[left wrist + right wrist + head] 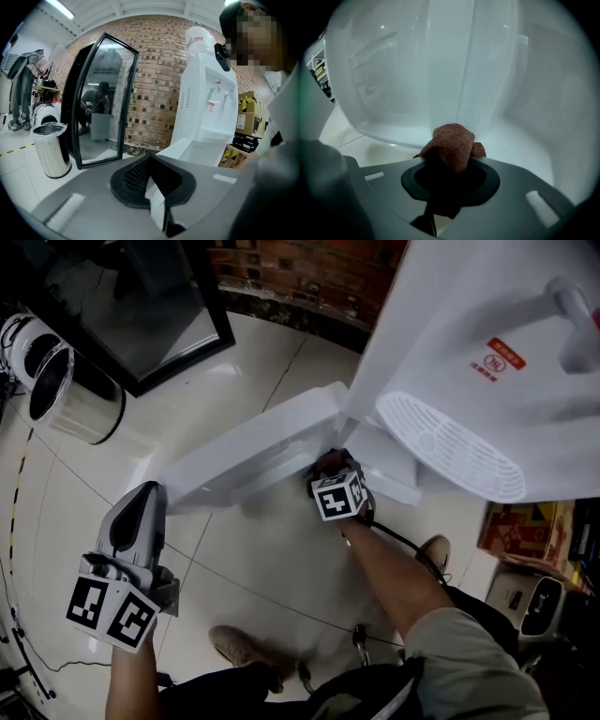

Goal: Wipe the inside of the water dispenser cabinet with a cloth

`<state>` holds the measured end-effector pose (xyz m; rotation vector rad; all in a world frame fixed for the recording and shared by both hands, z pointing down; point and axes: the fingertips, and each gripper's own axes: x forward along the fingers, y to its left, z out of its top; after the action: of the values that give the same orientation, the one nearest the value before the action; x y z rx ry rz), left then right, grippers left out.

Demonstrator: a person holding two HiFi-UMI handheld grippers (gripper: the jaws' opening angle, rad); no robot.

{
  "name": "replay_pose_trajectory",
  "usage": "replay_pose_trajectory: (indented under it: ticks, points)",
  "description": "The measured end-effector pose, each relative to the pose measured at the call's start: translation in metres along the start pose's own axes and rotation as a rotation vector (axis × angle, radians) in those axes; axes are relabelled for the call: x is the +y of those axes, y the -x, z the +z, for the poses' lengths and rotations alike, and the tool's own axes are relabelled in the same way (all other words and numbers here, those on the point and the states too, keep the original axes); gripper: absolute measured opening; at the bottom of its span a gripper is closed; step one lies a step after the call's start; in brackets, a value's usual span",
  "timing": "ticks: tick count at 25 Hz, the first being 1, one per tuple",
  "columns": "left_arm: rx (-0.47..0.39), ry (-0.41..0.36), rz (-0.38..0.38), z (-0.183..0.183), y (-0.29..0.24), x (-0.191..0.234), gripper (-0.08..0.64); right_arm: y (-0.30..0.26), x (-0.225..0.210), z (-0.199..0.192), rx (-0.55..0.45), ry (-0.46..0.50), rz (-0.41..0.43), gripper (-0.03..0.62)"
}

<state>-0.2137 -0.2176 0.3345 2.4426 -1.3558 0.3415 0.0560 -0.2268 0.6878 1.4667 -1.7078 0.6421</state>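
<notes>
The white water dispenser [478, 343] stands at the upper right of the head view, its low cabinet door [253, 451] swung open to the left. My right gripper [330, 467] reaches into the cabinet mouth beneath the drip tray [450, 446]. In the right gripper view that gripper [452, 157] is shut on a bunched brown cloth [452, 144], close to the white inner walls [417, 79] of the cabinet. My left gripper [141, 501] hangs at the lower left, apart from the door. Its jaws [152, 161] are shut with nothing in them.
A steel waste bin [66, 395] and a black-framed glass panel [141, 306] stand at the left on the tiled floor. A brick wall [309, 277] runs behind. Cardboard boxes [525, 526] sit right of the dispenser. A cable [403, 540] trails beside my right arm.
</notes>
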Motion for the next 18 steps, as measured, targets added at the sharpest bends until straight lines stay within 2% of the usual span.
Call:
replay_pose_trajectory:
  ticks: [4, 10, 14, 18]
  points:
    - [0.002, -0.001, 0.014, 0.001, -0.001, 0.004, 0.015, 0.002, -0.012, -0.005, 0.013, -0.002, -0.012, 0.104]
    - [0.014, -0.003, 0.027, -0.003, 0.004, -0.001, 0.015, 0.025, -0.05, -0.041, 0.065, -0.005, -0.081, 0.104]
    - [0.018, 0.0, 0.04, -0.006, 0.01, -0.006, 0.015, 0.047, -0.079, -0.076, 0.098, -0.028, -0.13, 0.104]
    - [0.029, 0.005, 0.048, -0.01, 0.016, -0.016, 0.015, 0.07, -0.122, -0.121, 0.146, -0.106, -0.195, 0.103]
